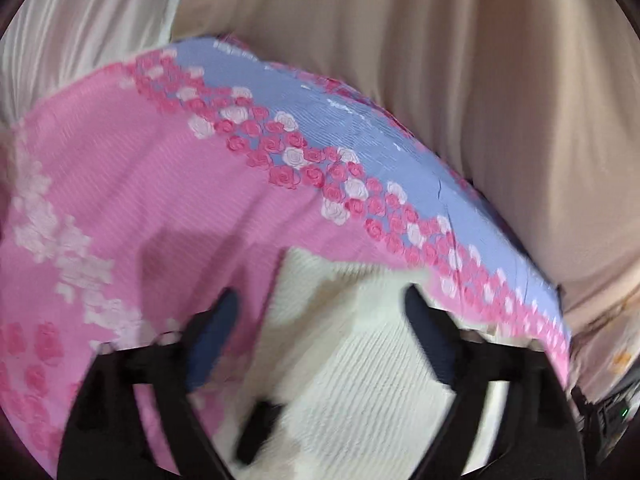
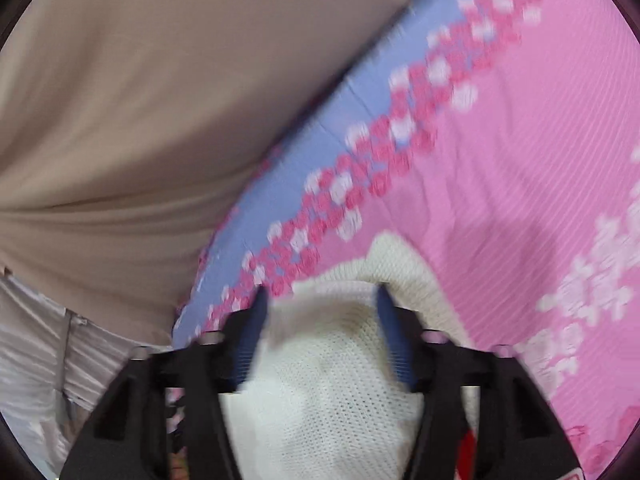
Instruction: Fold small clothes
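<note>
A small cream knitted garment [image 1: 344, 344] lies on a pink bedsheet with rose patterns [image 1: 140, 184]. In the left wrist view my left gripper [image 1: 320, 312] is open, its blue-padded fingers [image 1: 216, 336] spread wide on either side of the garment, just above it. In the right wrist view the same garment [image 2: 324, 372] fills the space between the fingers of my right gripper [image 2: 320, 300]. That gripper is also open, with cloth bunched between its blue pads [image 2: 248, 340]. Both views are motion-blurred.
The sheet has a lavender-blue border [image 1: 348, 128] along the bed's edge [image 2: 280, 168]. Beyond it hangs a beige curtain [image 1: 460, 60], also in the right wrist view [image 2: 140, 100]. White satin fabric [image 1: 80, 20] shows at the far left.
</note>
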The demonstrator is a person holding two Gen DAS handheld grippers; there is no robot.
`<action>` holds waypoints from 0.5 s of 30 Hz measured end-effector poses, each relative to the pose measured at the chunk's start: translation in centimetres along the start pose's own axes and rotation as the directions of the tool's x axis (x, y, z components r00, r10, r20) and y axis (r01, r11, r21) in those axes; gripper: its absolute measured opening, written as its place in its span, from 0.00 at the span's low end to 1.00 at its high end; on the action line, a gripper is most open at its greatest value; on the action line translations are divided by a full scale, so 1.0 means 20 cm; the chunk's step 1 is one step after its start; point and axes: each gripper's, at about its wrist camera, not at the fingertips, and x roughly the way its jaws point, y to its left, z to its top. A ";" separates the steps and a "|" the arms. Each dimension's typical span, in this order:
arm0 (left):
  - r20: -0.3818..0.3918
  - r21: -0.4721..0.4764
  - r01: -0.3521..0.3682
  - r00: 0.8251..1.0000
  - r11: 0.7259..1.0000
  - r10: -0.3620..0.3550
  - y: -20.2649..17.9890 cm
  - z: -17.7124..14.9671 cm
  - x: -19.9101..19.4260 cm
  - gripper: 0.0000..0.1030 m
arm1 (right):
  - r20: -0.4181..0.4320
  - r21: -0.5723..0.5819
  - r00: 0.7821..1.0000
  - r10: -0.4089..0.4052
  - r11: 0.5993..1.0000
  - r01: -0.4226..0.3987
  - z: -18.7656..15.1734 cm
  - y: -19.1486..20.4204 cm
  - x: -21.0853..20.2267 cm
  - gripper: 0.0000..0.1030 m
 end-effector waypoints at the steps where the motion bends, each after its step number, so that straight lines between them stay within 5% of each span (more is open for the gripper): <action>1: -0.003 0.020 -0.009 1.000 1.000 0.009 0.00 -0.02 -0.01 0.85 | 0.005 -0.049 1.000 -0.030 0.998 0.030 -0.02 0.01 -0.04 0.67; 6: -0.155 0.078 -0.070 0.985 0.994 0.081 0.02 -0.19 0.06 0.83 | -0.096 -0.225 0.975 -0.199 0.959 0.173 -0.20 -0.01 0.01 0.67; 8: -0.230 0.046 -0.056 0.971 0.997 0.065 0.07 -0.26 0.07 0.63 | -0.112 -0.295 0.953 -0.283 0.925 0.240 -0.26 -0.02 0.05 0.65; 10: -0.282 0.050 -0.047 0.958 0.998 0.059 0.11 -0.31 0.07 0.24 | -0.126 -0.349 0.936 -0.327 0.898 0.267 -0.33 -0.04 0.05 0.48; 12: -0.291 0.052 -0.042 0.955 0.998 0.056 0.14 -0.33 0.04 0.20 | -0.151 -0.320 0.943 -0.296 0.917 0.237 -0.35 -0.09 -0.01 0.11; 15: -0.309 0.042 -0.041 0.950 0.998 0.052 0.18 -0.32 0.03 0.18 | -0.154 -0.230 0.959 -0.238 0.953 0.199 -0.32 -0.18 -0.13 0.06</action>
